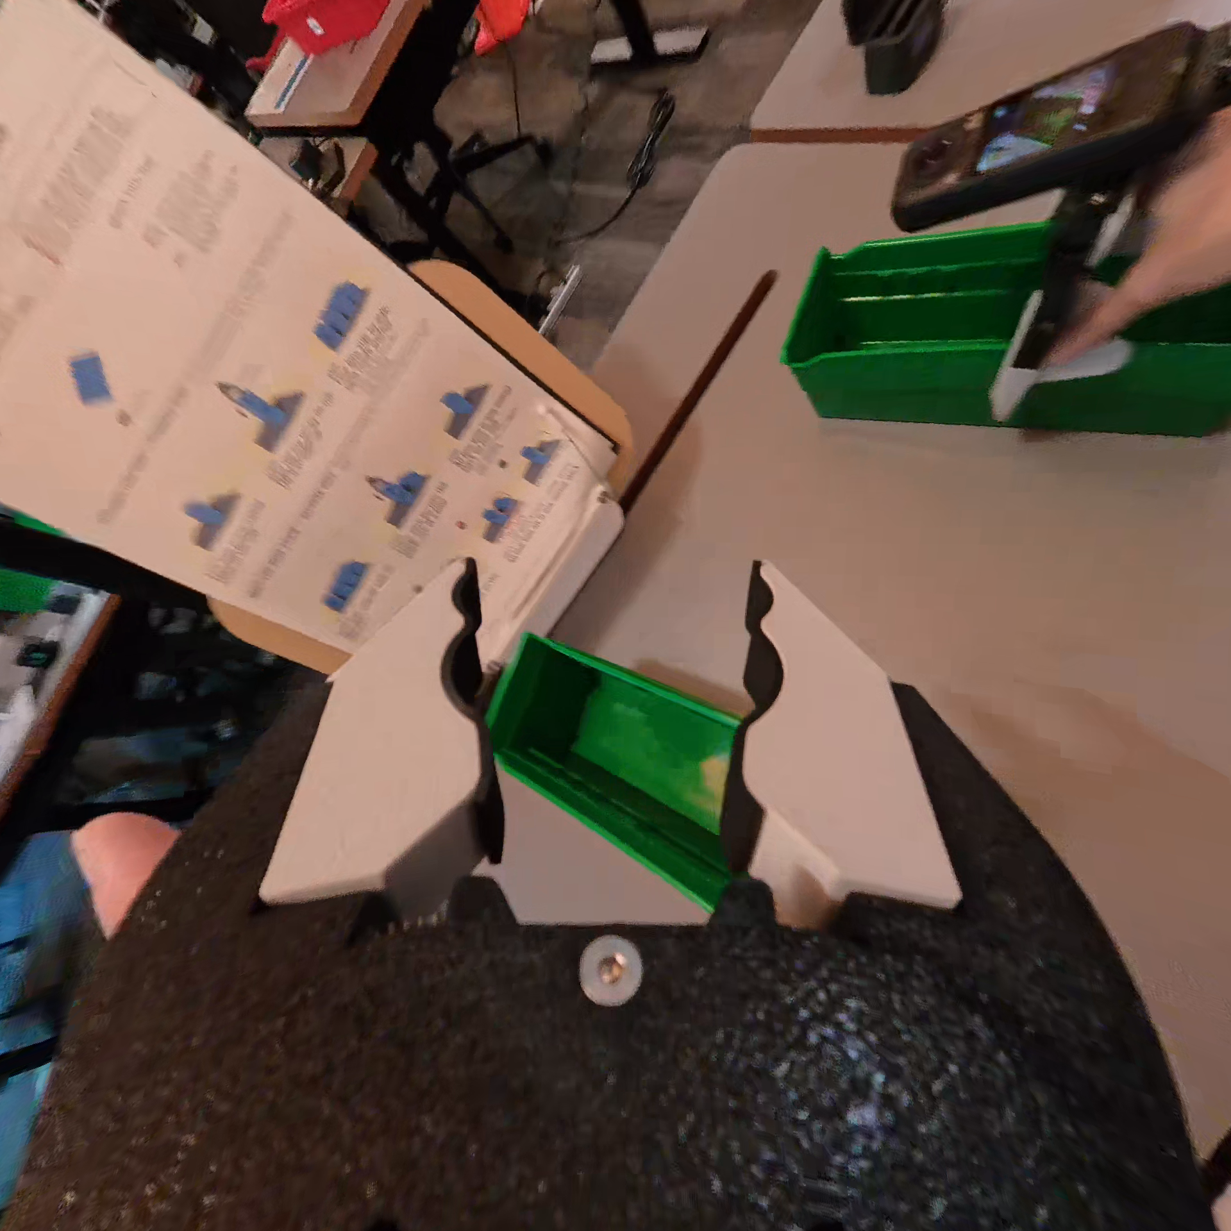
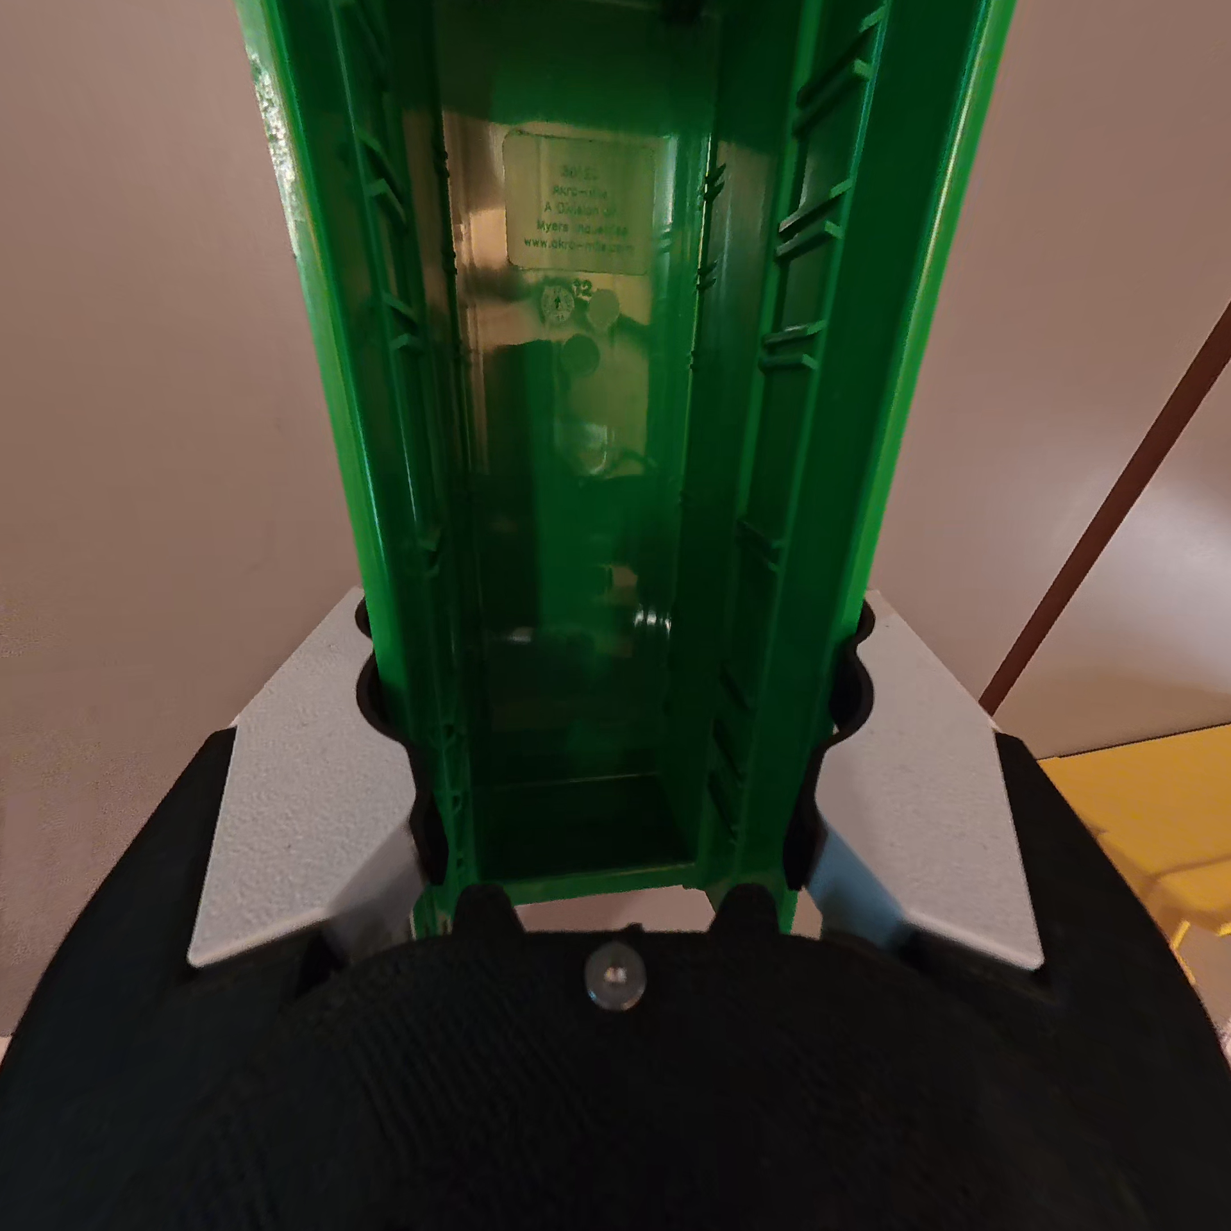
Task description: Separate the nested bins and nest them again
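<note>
Gripping one green bin (image 2: pixel 599 466), right claw (image 2: pixel 613 733), second bin (image 1: pixel 613 739) between left claw (image 1: pixel 613 666) fingers

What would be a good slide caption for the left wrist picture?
Open left gripper over a small green bin at the table edge; the right gripper clasps another green bin.

Between the left gripper's (image 1: pixel 613 719) white fingers (image 1: pixel 393 753) with black wavy pads lies a bright green bin (image 1: pixel 619 739); the table (image 1: pixel 899 599) is beige.
</note>
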Tool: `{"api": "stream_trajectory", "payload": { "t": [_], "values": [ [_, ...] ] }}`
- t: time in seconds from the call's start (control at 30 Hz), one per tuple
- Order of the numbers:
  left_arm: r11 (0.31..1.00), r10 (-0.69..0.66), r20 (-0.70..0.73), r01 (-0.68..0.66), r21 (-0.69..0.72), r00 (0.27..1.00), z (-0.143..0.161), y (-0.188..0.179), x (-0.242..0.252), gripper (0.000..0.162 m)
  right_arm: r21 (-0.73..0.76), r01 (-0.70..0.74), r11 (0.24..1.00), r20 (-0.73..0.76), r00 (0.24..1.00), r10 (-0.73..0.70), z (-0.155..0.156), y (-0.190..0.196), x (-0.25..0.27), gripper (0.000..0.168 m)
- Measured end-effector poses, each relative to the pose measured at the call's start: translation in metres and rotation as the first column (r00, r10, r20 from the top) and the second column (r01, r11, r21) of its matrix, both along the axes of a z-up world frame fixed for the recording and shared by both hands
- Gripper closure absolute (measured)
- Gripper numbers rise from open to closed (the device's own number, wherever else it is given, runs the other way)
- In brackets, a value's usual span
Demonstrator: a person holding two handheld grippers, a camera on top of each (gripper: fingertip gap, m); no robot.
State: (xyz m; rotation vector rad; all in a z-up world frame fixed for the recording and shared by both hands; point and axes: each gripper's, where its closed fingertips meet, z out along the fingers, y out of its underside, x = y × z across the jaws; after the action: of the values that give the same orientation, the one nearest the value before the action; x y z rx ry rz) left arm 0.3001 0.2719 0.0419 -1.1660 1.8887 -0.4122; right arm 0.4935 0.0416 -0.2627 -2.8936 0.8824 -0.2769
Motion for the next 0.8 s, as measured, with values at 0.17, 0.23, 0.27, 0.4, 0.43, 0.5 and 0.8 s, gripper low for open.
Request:
{"api": "stream_trajectory", "payload": {
  "t": [0.17,0.23,0.27,0.4,0.43,0.5,0.8],
  "values": [
    [0.979,0.111,0.168,-0.079,-0.185,0.98,-0.073,0.032,-0.089,0.088,-0.008,-0.024,1.0,0.004,1.0,0.024,0.0,-0.001,0.001,0.036],
    [0.952,0.241,0.201,-0.191,-0.239,0.95,-0.102,0.064,-0.121,0.086,-0.006,-0.028,1.0,0.003,1.0,0.028,0.0,-0.001,0.001,0.036],
    [0.927,0.309,0.214,-0.243,-0.287,0.927,-0.113,0.08,-0.133,0.086,-0.009,-0.026,1.0,-0.002,1.0,0.026,0.0,-0.002,0.001,0.038],
    [0.846,0.447,0.305,-0.287,-0.45,0.841,-0.133,0.12,-0.161,0.085,-0.018,0.002,1.0,-0.03,1.0,-0.003,0.002,-0.002,0.003,0.047],
    [0.83,0.468,0.317,-0.287,-0.479,0.825,-0.138,0.128,-0.163,0.084,-0.02,0.009,1.0,-0.037,0.999,-0.009,0.003,-0.002,0.003,0.049],
    [0.811,0.48,0.318,-0.276,-0.516,0.818,-0.149,0.135,-0.164,0.081,-0.021,0.019,1.0,-0.05,0.999,-0.02,0.003,-0.004,0.003,0.051],
    [0.771,0.435,0.327,-0.159,-0.617,0.839,-0.171,0.133,-0.153,0.071,-0.006,0.056,0.998,-0.065,0.996,-0.056,0.003,-0.003,0.004,0.049]
  ]
}}
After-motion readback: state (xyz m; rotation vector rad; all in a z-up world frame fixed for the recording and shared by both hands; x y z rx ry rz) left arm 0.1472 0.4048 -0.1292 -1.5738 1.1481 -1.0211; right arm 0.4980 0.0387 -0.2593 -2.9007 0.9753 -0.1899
